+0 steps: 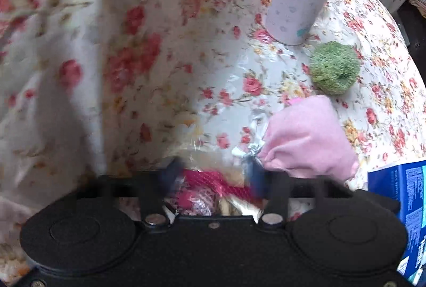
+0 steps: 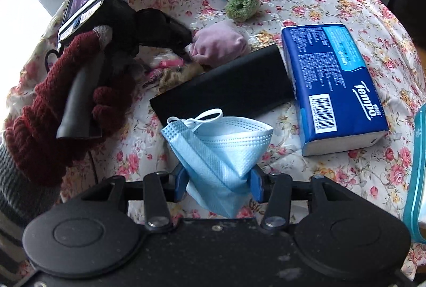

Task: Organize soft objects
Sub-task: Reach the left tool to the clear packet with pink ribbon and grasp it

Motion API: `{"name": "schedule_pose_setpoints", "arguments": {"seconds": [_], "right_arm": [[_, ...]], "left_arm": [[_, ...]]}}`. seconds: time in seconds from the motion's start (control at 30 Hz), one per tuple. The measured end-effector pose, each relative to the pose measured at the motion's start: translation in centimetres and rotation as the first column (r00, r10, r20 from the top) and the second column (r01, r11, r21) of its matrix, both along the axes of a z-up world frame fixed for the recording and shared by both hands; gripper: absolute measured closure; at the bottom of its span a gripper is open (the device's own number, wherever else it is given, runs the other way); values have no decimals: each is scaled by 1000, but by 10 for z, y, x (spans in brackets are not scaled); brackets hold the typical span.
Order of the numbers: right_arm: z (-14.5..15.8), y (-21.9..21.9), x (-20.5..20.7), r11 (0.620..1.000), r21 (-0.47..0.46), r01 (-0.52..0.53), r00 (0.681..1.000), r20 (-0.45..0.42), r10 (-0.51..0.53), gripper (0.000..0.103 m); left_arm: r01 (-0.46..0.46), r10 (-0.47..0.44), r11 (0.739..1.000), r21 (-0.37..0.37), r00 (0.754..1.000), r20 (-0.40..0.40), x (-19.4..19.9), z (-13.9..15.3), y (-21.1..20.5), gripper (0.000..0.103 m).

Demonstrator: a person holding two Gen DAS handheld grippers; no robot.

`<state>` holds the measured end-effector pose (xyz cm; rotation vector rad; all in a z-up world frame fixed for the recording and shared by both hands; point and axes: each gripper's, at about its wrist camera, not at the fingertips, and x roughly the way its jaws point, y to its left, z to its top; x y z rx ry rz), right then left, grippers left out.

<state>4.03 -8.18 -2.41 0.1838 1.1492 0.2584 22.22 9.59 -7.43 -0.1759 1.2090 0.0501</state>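
Taking the black case as our landmark: the tissue pack lies just right of it, bulky but light and squashy, so we would pinch a long edge. The pink cloth sits just behind, limp; gather a fold. Our right gripper is clamped on the mask, in front of the case, featherlight and floppy. Our left gripper seems closed on a crinkly bag, though blur hides the pads.
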Motion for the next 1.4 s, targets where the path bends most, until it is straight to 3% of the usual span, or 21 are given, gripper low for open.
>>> {"name": "schedule_pose_setpoints", "arguments": {"seconds": [0.1, 0.23, 0.47, 0.8, 0.97, 1.1, 1.2, 1.4], "right_arm": [[3, 0, -4, 1000, 6, -12, 1000, 11, 12, 56], [6, -1, -7, 1000, 20, -11, 1000, 13, 11, 56], [10, -5, -15, 1000, 24, -3, 1000, 18, 3, 56], [14, -16, -25, 999, 38, 27, 1000, 3, -27, 56], [13, -26, -27, 997, 52, 55, 998, -14, -54, 56], [15, -34, -31, 995, 65, 74, 997, -11, -74, 56], [17, -39, -33, 994, 74, 86, 996, -5, -86, 56], [11, -40, -28, 991, 75, 110, 994, -30, -108, 56]], "left_arm": [[4, -4, 1000, -2, 1000, 0, -7, 3, 5, 62], [19, -20, 998, 54, 1000, 17, -19, 14, 4, 63], [51, -58, 978, 202, 998, 29, -45, 36, -1, 66], [142, -135, 958, 251, 990, -43, -101, 58, -14, 84], [165, -150, 955, 246, 986, -77, -122, 61, -15, 84], [141, -139, 947, 289, 990, -26, -119, 64, -16, 74], [133, -148, 945, 300, 989, 26, -101, 67, -21, 52], [171, -213, 925, 338, 973, 89, -48, 62, -48, 49]]}}
